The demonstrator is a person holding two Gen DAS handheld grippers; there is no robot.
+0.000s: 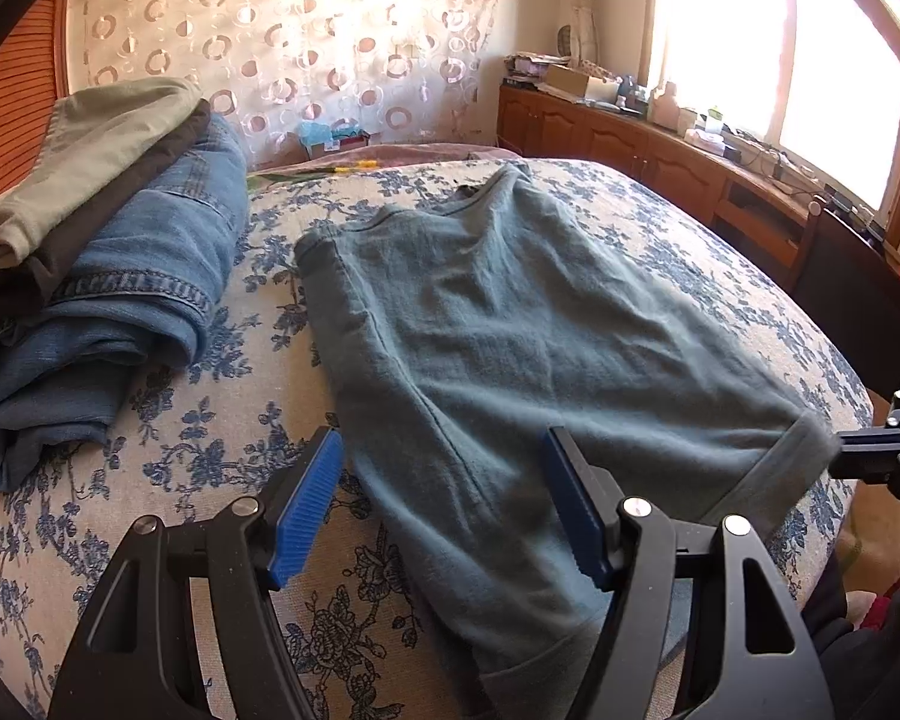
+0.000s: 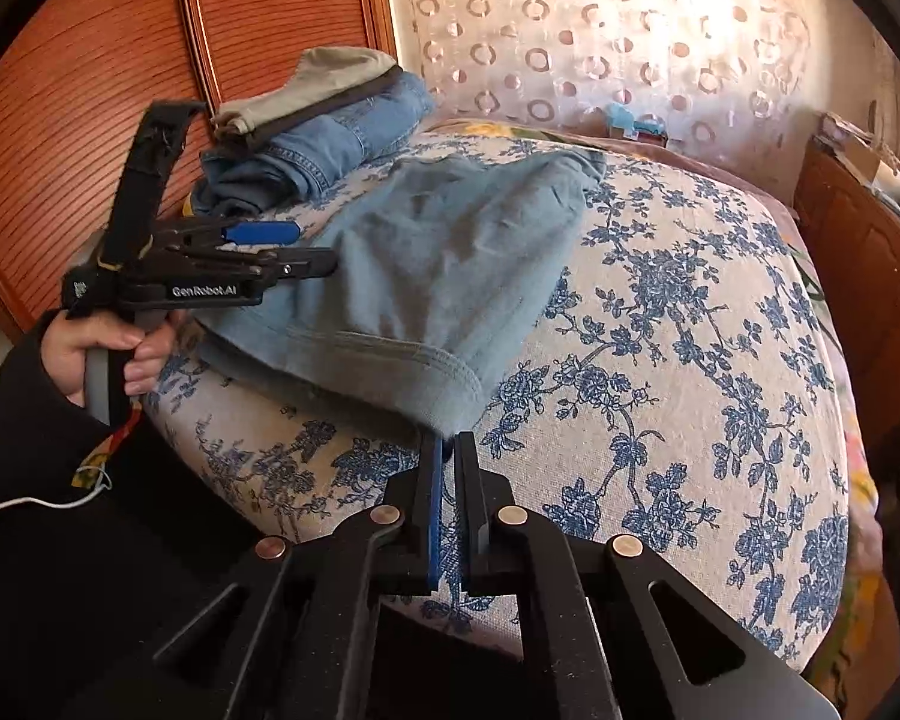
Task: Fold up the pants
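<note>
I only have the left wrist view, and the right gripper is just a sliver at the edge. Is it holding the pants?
Observer: Yes. The right gripper is shut, its tips pinching the hem corner of the pants.
Operator: And how does my left gripper look from over there?
Observer: The left gripper is open over the pants' other edge, with nothing between its fingers. A hand in a dark sleeve grips its handle.
Operator: Is it touching the cloth?
Observer: From the side I cannot tell.
</note>
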